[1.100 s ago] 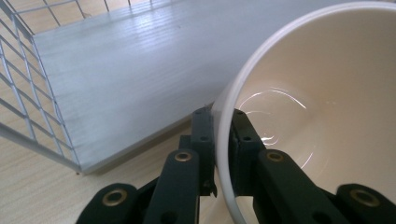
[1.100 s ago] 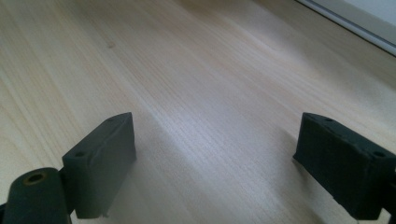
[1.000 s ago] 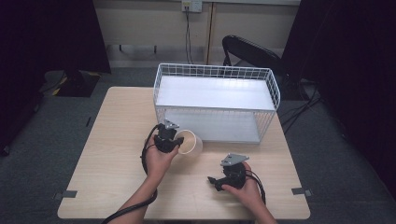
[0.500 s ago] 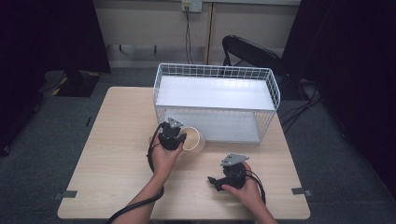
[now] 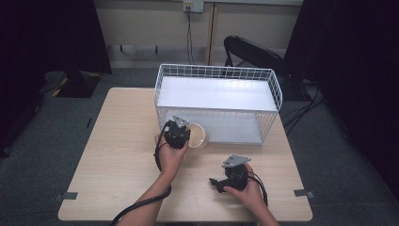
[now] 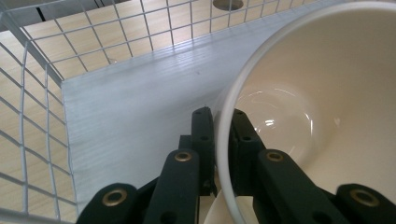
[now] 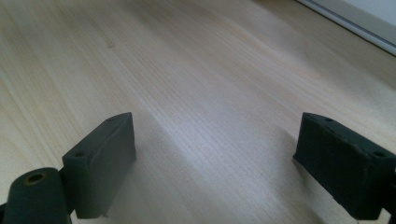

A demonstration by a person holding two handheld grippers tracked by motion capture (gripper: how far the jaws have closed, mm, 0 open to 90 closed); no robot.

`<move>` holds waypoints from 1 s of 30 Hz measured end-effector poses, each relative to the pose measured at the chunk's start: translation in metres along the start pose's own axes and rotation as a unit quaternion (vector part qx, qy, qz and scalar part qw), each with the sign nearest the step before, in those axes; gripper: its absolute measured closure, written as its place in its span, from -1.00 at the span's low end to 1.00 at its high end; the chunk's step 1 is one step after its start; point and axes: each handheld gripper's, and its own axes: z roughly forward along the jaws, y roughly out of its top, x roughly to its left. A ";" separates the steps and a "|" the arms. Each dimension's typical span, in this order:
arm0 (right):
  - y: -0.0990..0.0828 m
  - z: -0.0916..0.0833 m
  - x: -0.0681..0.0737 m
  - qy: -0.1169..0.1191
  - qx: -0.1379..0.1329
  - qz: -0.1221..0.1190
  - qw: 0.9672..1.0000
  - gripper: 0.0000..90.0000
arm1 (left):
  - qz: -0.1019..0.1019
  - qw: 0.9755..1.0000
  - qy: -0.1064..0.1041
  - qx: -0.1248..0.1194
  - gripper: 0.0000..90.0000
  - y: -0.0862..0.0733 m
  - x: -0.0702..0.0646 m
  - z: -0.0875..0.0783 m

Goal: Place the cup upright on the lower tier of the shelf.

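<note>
A cream bowl point(image 5: 197, 135) hangs just in front of the white wire basket point(image 5: 277, 92), near its front left corner. My left gripper point(image 5: 187, 135) is shut on the bowl's rim. In the left gripper view the thin rim of the bowl point(image 6: 327, 102) runs between the two black jaws, one inside and one outside, and my left gripper point(image 6: 223, 128) looks over the basket's white floor point(image 6: 135, 116). My right gripper point(image 5: 215, 182) rests low on the table at the front right. Its jaws stand wide apart over bare wood, so my right gripper point(image 7: 215, 149) is open and holds nothing.
The light wooden table point(image 5: 117, 155) carries the basket at its far side. A black chair point(image 5: 254, 49) stands behind the table, and dark curtains hang at both sides. A cable point(image 5: 141, 205) trails from the left gripper along the forearm.
My left hand has carried the bowl a little forward and to the right, closer to the basket's front wall. The right hand has stayed where it was.
</note>
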 end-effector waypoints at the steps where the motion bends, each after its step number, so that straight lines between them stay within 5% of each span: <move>1: 0.000 0.000 0.000 0.000 0.000 0.000 1.000 -0.75 | 0.000 1.000 0.001 0.002 0.85 0.000 -0.001 0.001; 30: 0.000 0.000 0.000 -0.001 0.000 0.001 1.000 -0.75 | -0.010 0.999 0.039 -0.022 0.85 0.005 -0.009 0.018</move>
